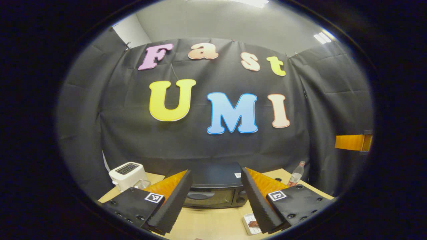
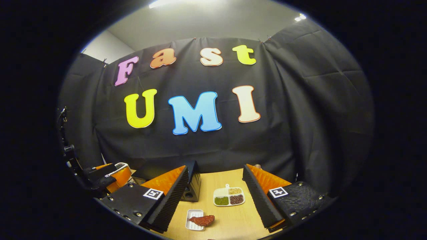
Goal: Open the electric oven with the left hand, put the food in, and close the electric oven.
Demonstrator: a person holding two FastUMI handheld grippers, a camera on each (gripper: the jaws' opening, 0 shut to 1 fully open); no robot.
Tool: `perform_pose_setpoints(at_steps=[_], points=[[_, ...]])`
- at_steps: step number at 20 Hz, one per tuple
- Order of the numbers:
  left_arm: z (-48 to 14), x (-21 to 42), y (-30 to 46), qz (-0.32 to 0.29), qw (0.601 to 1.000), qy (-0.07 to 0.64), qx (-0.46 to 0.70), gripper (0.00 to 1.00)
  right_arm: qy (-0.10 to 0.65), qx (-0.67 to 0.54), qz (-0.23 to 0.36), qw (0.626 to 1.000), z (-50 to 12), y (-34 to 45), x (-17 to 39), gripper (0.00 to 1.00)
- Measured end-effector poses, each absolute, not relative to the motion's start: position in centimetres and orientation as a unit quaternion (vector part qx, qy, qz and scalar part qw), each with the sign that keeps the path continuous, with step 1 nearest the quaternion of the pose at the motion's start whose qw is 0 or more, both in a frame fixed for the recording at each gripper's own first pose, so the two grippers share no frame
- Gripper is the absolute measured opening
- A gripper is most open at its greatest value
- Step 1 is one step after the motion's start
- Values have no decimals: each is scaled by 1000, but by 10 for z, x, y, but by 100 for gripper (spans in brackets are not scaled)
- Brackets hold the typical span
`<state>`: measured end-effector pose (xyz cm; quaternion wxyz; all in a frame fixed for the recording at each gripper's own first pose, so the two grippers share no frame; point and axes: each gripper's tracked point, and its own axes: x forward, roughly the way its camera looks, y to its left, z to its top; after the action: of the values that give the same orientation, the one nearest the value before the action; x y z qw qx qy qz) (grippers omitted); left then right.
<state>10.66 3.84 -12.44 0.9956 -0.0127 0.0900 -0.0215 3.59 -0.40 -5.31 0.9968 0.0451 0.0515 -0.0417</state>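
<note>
In the left gripper view, my left gripper (image 1: 216, 200) sits low in the middle with its jaws spread wide and nothing between them. Right past it stands the black electric oven (image 1: 215, 186) on the wooden table (image 1: 213, 221), with its door closed. A white toaster (image 1: 127, 174) is at the lower left. A bottle (image 1: 296, 174) stands at the lower right. A small white tray (image 1: 251, 224) with the food peeks out beside the right finger.

In the right gripper view, my right gripper (image 2: 217, 196) is also spread wide and holds nothing. The reddish-brown food (image 2: 202, 220) lies on the white tray at the bottom middle. Just behind it is a divided dish (image 2: 229, 196) of beans. The oven's corner shows behind the left finger. The left gripper is at the far lower left.
</note>
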Motion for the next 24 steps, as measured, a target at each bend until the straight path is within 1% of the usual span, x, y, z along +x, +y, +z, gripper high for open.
perform_pose_setpoints(at_steps=[1, 2, 3, 4, 5, 6, 7, 8, 9, 10, 13, 14, 16, 17, 18, 23, 24], points=[[-138, 117, 43, -21, 994, 103, -17, 97, 45, 45, -42, 997, -53, -4, 37, 99], [-155, 127, 47, -21, 993, 118, -22, 93, 43, 45, -47, 997, -53, -4, 39, 99], [-169, 136, 49, -22, 991, 129, -23, 100, 44, 43, -54, 997, -56, -8, 41, 99], [-180, 142, 52, -22, 990, 140, -22, 94, 49, 41, -61, 996, -59, -12, 43, 99], [-191, 151, 54, -22, 988, 148, -19, 94, 52, 38, -66, 996, -62, -15, 44, 99], [-203, 160, 58, -22, 987, 156, -18, 98, 54, 36, -72, 995, -63, -18, 46, 99], [-212, 168, 63, -21, 986, 163, -17, 98, 55, 34, -78, 995, -63, -21, 47, 99], [-221, 176, 65, -21, 985, 170, -20, 94, 56, 32, -85, 994, -64, -24, 48, 99], [-231, 184, 69, -18, 983, 179, -24, 94, 57, 32, -87, 994, -66, -24, 48, 99], [-242, 190, 73, -14, 982, 189, -27, 98, 57, 31, -88, 994, -66, -24, 48, 99], [-270, 208, 80, -10, 977, 213, -29, 97, 59, 18, -94, 994, -68, -29, 49, 99], [-276, 213, 80, -10, 976, 218, -26, 94, 62, 17, -94, 994, -70, -28, 50, 99], [-289, 223, 85, -4, 974, 228, -19, 100, 67, 14, -99, 993, -72, -31, 52, 99], [-296, 227, 87, -2, 972, 234, -21, 94, 68, 14, -101, 992, -74, -31, 53, 99], [-302, 230, 89, 1, 971, 239, -24, 97, 68, 13, -102, 992, -73, -31, 54, 99], [-312, 234, 89, -9, 969, 245, 9, 97, 74, 9, -102, 992, -78, -29, 59, 99], [-312, 234, 89, -8, 970, 243, 13, 100, 75, 9, -101, 992, -78, -27, 61, 99]])
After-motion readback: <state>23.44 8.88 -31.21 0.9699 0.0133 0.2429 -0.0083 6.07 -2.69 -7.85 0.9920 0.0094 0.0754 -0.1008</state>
